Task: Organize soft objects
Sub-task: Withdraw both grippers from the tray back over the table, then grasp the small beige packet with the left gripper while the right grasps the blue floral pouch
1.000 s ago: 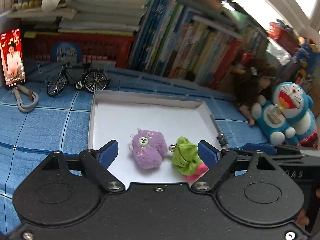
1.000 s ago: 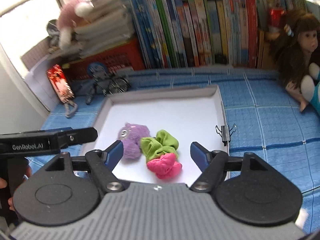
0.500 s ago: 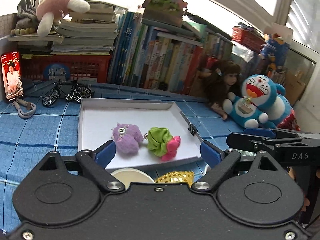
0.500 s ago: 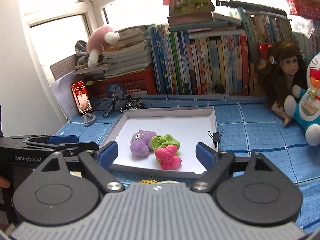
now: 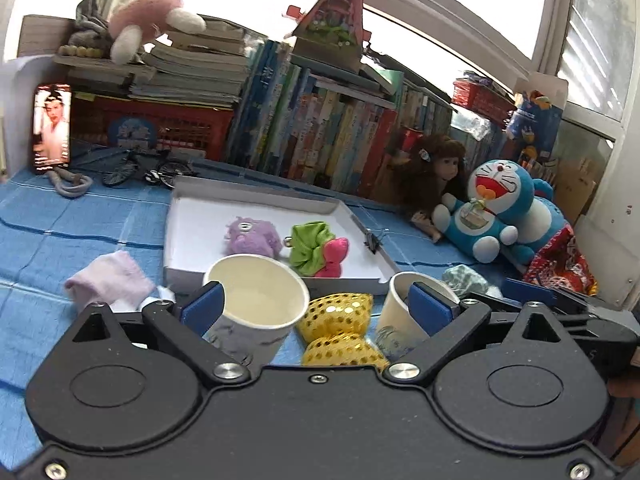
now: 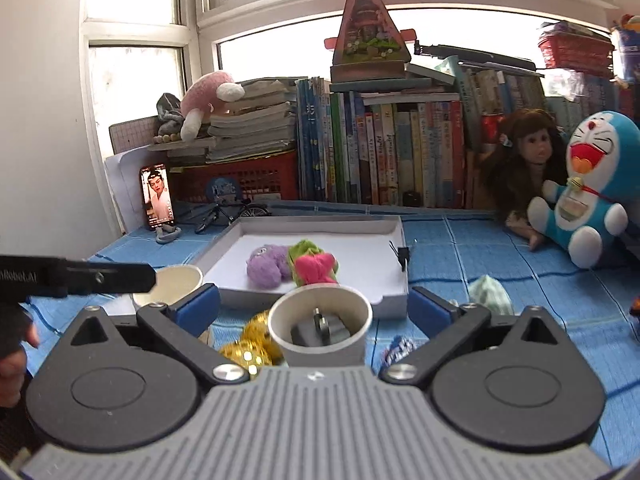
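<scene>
With both the left gripper (image 5: 316, 306) and right gripper (image 6: 314, 306) spread wide and empty, their jaws having just been opening, the gold sequinned fabric bow (image 5: 340, 330) lies near the desk's front edge between two white paper cups (image 5: 256, 300); a careless reach could topple either.

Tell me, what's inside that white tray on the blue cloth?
The white tray holds a purple plush, a green scrunchie and a pink scrunchie. The paper cup in front hides its near edge.

Daylight floods through the windows (image 6: 280, 0) along the top of both views, blown out to white glare, while fisheye bending curves the edges and the corners darken.
</scene>
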Available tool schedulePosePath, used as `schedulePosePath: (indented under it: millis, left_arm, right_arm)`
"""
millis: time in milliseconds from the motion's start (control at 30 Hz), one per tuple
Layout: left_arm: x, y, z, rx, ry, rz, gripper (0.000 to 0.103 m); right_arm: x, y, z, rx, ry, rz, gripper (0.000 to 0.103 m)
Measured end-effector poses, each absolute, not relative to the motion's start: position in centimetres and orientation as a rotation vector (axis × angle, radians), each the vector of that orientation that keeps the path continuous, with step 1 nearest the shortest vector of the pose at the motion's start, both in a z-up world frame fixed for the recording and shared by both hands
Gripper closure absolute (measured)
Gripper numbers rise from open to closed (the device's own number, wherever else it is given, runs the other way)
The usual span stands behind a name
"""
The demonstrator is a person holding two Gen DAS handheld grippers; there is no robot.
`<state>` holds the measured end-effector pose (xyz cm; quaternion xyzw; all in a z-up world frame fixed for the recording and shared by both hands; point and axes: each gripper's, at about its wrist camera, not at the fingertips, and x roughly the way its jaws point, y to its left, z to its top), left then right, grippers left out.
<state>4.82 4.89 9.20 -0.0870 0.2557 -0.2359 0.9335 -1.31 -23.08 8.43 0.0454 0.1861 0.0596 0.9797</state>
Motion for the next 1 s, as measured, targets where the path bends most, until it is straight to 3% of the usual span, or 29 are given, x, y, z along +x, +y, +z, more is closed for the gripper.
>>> schedulePosePath:
  millis: [367,1000]
  left_arm:
    - [1.5,6.6,6.7,-0.119,0.450,-0.374,0.000]
    - [0.5,11.0,2.2,-0.025,0.488,-0.120,0.000]
  right_arm:
    - [-4.6,-22.4,5.6,0.062,0.275,0.082,0.000]
    - [-4.5,-19.5,1.6,-0.043,0.341,0.038,0.000]
